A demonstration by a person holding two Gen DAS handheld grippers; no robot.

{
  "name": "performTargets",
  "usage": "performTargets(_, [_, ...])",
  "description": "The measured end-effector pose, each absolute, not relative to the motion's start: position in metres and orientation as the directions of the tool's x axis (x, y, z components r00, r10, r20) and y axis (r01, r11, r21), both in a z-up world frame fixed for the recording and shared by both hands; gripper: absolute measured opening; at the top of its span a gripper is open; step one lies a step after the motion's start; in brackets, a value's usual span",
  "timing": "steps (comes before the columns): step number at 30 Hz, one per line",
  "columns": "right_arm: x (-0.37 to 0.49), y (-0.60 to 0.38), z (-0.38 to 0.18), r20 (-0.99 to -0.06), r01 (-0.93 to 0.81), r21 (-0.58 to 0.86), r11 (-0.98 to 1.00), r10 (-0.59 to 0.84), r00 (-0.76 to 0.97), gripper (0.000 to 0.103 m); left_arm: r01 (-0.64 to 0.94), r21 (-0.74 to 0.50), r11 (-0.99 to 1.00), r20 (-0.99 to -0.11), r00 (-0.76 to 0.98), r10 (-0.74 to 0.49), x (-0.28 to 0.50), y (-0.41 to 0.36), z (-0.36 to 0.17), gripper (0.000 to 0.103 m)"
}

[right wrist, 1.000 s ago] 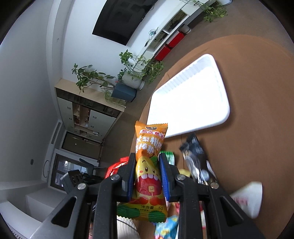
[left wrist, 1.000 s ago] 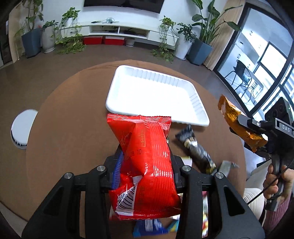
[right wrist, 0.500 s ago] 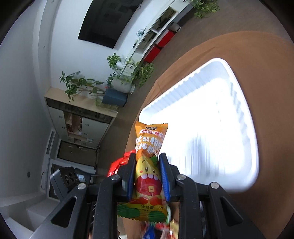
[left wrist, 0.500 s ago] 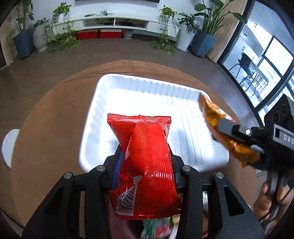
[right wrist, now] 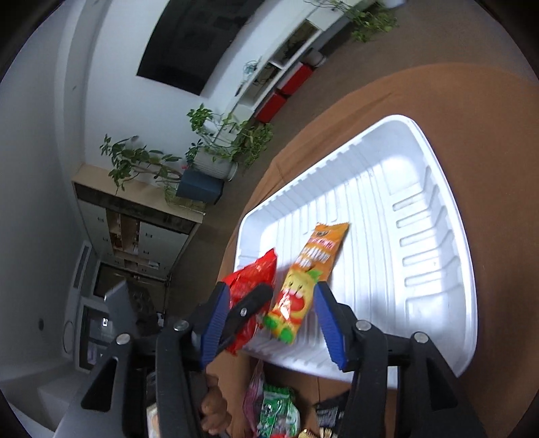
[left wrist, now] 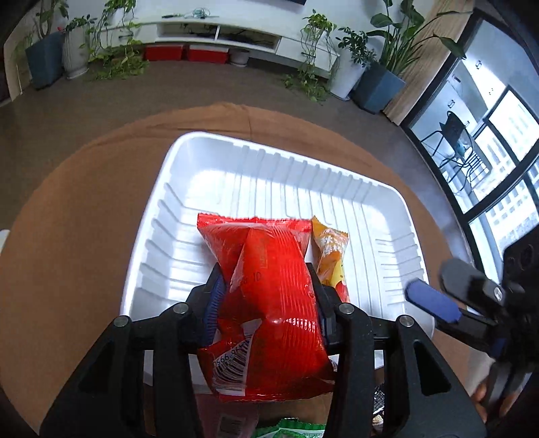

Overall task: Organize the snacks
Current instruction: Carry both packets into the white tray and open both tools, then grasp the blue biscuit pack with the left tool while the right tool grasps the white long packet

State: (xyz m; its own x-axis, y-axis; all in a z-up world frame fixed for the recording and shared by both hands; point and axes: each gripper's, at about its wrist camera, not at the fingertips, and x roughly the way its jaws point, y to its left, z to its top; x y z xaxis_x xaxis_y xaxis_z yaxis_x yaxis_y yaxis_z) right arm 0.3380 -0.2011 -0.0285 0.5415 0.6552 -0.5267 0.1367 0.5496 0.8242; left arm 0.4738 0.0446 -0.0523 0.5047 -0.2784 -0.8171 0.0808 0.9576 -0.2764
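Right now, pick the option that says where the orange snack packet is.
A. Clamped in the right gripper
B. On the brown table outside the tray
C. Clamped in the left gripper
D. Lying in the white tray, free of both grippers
D: the orange snack packet lies on the floor of the white tray, the right gripper open around it, while the left gripper clamps the red snack bag.

Potted plants [left wrist: 350, 64] flank a white TV console [left wrist: 219, 32].
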Motion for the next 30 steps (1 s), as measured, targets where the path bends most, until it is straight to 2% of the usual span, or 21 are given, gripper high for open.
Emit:
performTargets(5, [0.33,-0.193,-0.015,-0.533,0.1,0.809,0.579,0.652,0.539,0.06,0.093,-0.202,0.975,-0.809,0.546,-0.22,0.456,0.042,-0.034,0.055])
performTargets(15, [0.313,-0.188,-0.005,-0.519,0.077,0.818,0.57,0.675,0.524,0.061,0.102,-0.163,0.981,-0.797,0.572,-0.192,0.427,0.05,-0.014,0.055])
performTargets(21, [0.279,-0.191,0.013,-0.502,0.044,0.819,0.572,0.677,0.538,0.064,0.123,-0.18,0.976,-0.774,0.595,-0.218,0.369,0.064,0.0,0.055])
performTargets(30, [0.198,-0.193,0.028,-0.528,0.006,0.778,0.628,0.65,0.546,0.066,0.15,-0.166,0.975,-0.767,0.602,-0.223,0.266,0.079,0.011,0.055])
